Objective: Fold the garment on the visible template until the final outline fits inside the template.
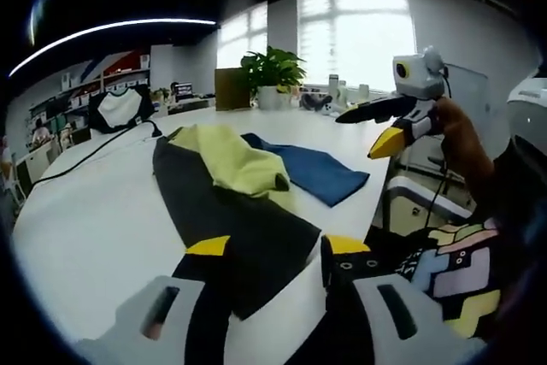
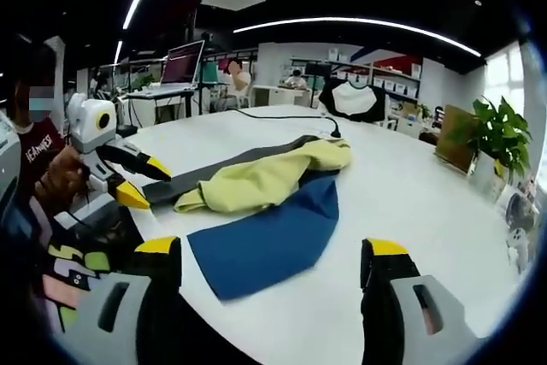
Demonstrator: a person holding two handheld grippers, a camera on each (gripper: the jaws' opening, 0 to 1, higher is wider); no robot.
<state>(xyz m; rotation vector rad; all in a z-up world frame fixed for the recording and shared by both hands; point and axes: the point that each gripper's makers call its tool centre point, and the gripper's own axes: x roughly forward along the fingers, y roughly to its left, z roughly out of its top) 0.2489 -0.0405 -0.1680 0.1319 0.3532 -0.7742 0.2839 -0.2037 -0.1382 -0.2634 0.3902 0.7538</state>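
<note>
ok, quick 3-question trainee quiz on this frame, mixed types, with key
1. True or false: the yellow garment lies partly over the dark grey cloth.
2. Multiple choice: what colour is the cloth nearest the right gripper? A) red B) blue C) white
3. Fill in: the left gripper has its jaws ____, holding nothing.

Key: 1 true. 2 B: the blue cloth lies flat on the white table just ahead of the open jaws. 3 open: both yellow-tipped jaws stand apart above the edge of the dark grey cloth.
</note>
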